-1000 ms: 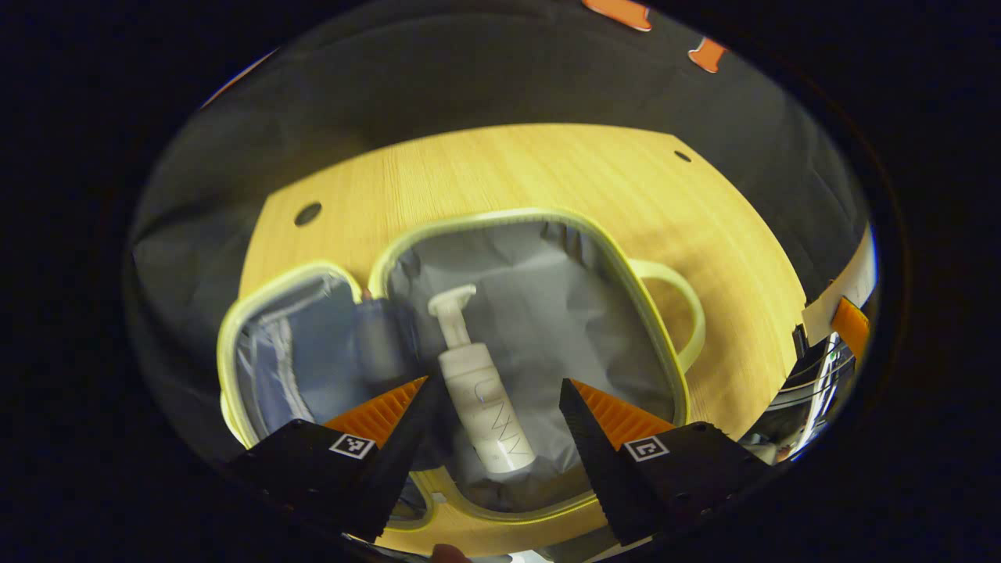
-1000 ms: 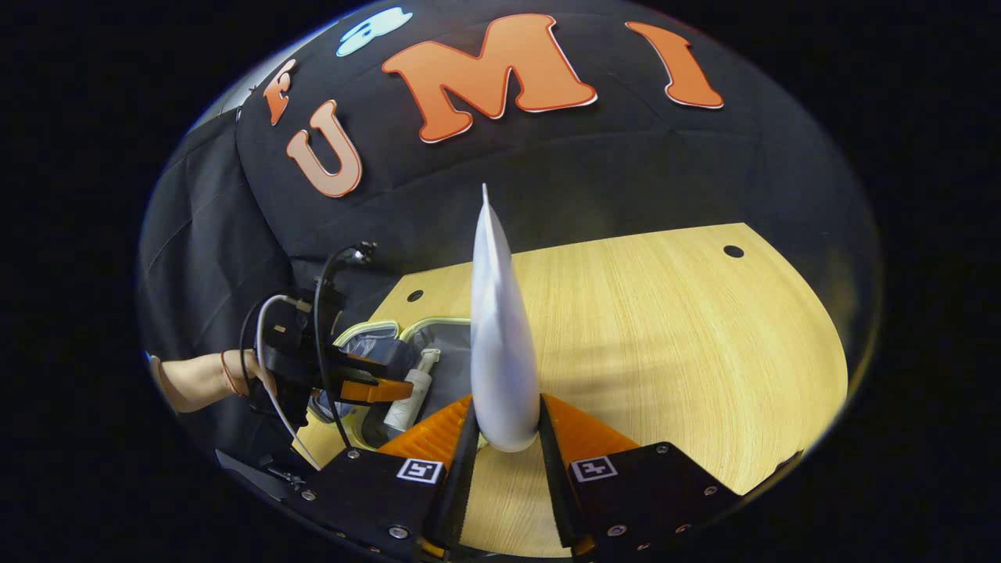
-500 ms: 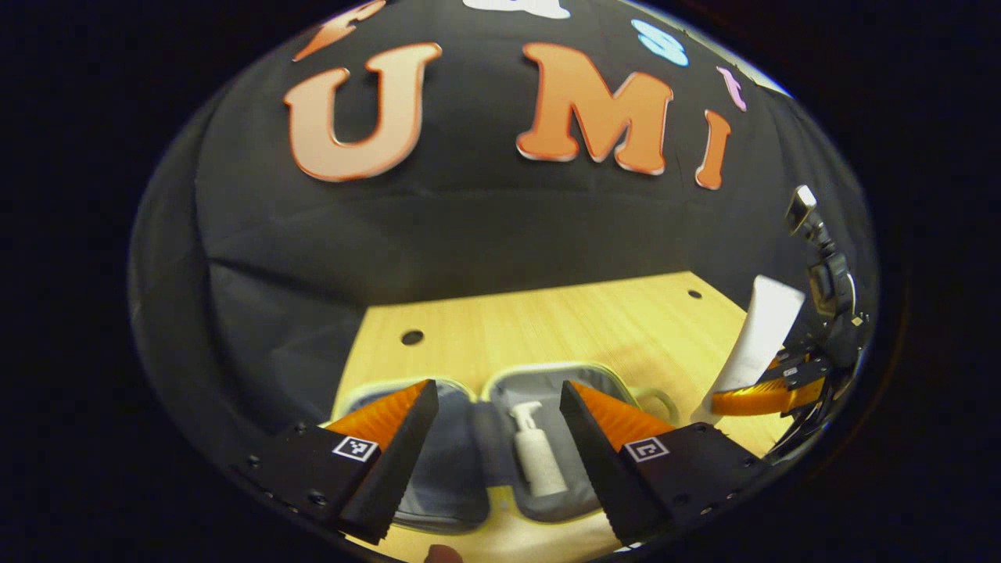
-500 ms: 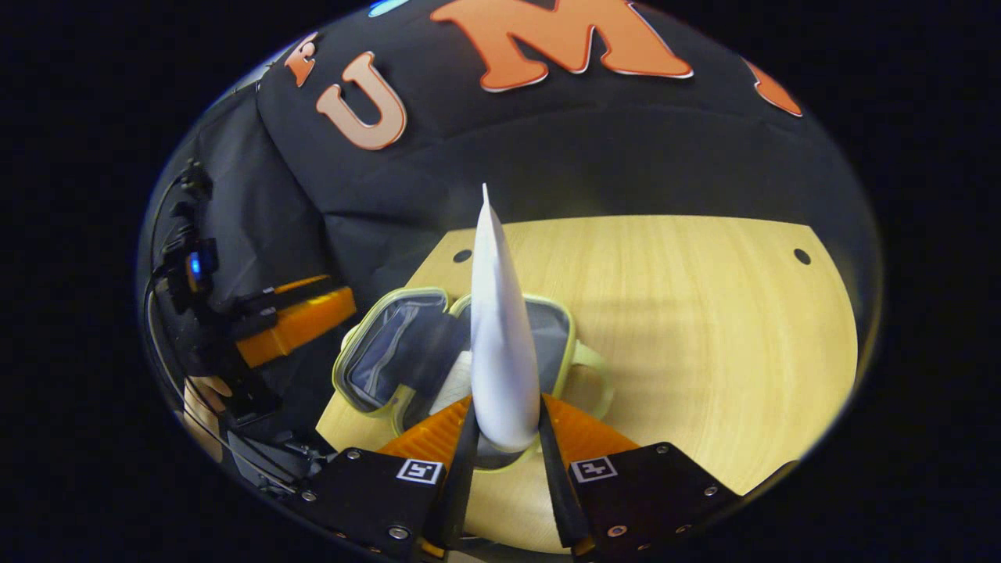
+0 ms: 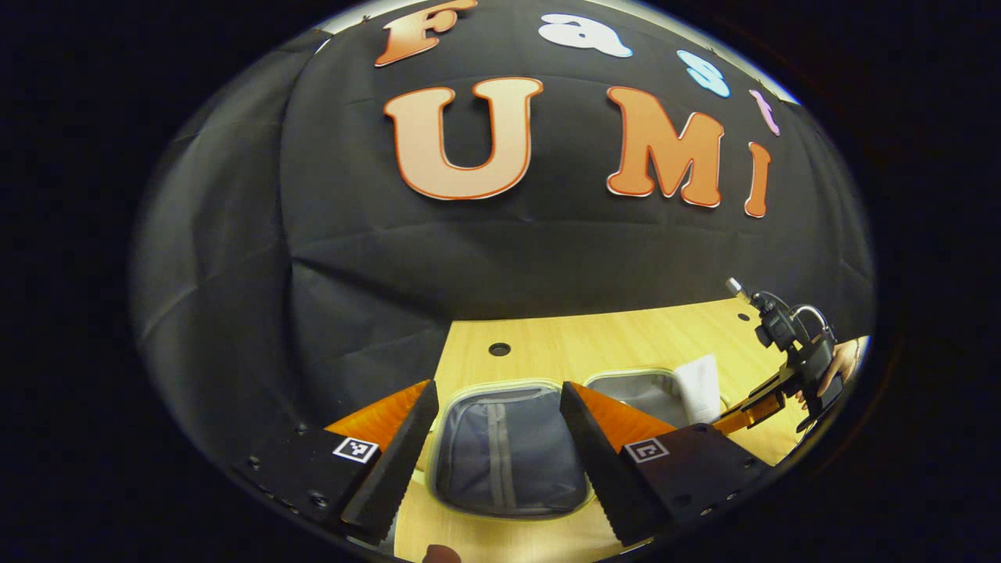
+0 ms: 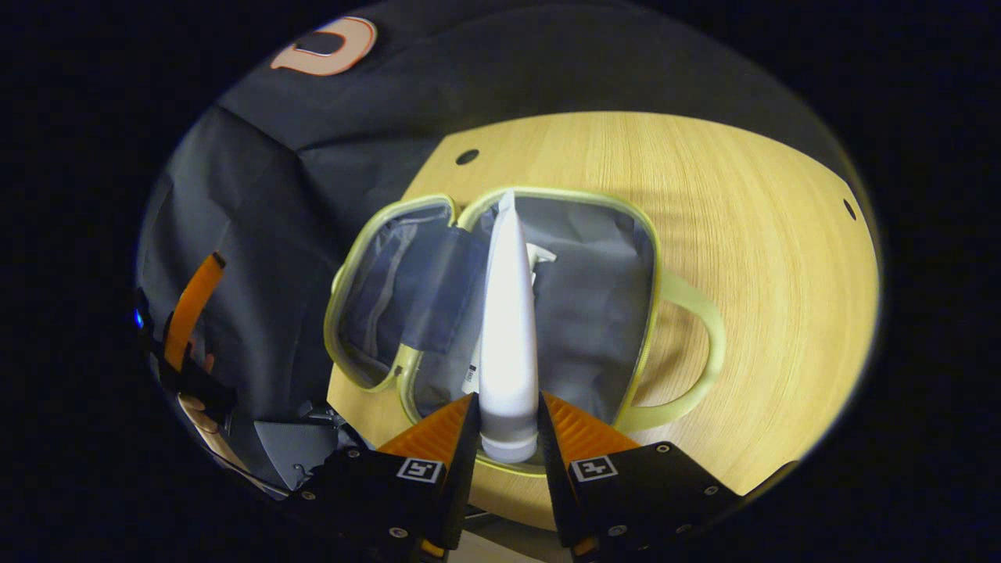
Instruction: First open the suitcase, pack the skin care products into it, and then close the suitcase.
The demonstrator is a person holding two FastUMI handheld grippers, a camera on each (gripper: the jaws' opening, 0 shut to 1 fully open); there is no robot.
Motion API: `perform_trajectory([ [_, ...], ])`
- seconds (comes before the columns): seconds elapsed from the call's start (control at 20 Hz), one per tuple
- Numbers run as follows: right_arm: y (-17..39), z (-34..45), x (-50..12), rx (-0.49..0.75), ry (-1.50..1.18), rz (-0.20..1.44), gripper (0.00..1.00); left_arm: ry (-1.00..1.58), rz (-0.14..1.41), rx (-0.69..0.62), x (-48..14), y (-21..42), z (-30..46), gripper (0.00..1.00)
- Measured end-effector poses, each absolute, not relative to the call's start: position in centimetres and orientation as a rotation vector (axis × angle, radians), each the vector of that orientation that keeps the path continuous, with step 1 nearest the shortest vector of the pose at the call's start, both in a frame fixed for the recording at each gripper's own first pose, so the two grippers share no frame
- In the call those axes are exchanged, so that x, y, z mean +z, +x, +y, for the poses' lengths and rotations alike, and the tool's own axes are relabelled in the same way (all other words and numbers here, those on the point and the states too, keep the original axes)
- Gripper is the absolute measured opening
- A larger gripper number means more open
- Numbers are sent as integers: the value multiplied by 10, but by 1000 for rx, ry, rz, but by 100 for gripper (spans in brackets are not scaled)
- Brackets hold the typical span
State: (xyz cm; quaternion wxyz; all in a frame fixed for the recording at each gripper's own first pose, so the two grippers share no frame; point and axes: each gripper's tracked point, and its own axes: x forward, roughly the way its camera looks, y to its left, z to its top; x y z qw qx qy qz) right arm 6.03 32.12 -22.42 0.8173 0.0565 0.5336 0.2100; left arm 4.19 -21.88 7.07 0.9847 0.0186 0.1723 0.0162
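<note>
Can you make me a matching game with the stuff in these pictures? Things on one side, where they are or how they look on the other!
Things:
1. tube
2. pump bottle
3. suitcase
4. left claw

Clues:
A. lying open on the table
B. open, holding nothing
C. pinched in the right claw
D. lying inside the suitcase, mostly hidden behind the tube

Pairs: 1-C, 2-D, 3-A, 4-B
</note>
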Motion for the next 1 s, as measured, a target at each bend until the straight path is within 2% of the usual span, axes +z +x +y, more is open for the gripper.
perform_trajectory([
  [0.05,67,322,-231,430,137,1155,40,38,355,46,69,41,-213,98],
  [0.1,77,321,-233,390,179,1154,45,35,363,59,66,39,-205,98],
  [0.15,83,321,-242,355,201,1178,19,29,369,65,64,36,-200,98],
  [0.2,84,321,-248,325,205,1196,10,19,375,70,62,36,-196,98],
  [0.4,87,322,-246,321,165,1146,6,21,380,90,56,33,-176,98],
  [0.45,88,325,-243,327,172,1130,18,12,385,99,53,33,-170,98],
  [0.5,90,327,-234,339,190,1100,6,-4,391,105,48,32,-165,98],
  [0.55,93,330,-225,350,202,1062,9,-21,396,114,42,34,-157,98],
  [0.65,96,335,-204,376,216,976,21,-51,406,132,28,39,-137,98],
  [0.75,95,342,-178,410,231,880,59,-96,419,147,8,45,-111,98],
  [0.8,94,344,-166,419,234,835,61,-129,429,150,-2,48,-98,98],
  [0.85,94,344,-155,425,234,794,71,-163,436,154,-15,52,-85,98],
  [0.9,92,344,-146,429,234,762,92,-196,450,147,-29,56,-74,99],
  [1.0,86,342,-132,425,236,717,95,-268,491,116,-59,61,-58,99],
])
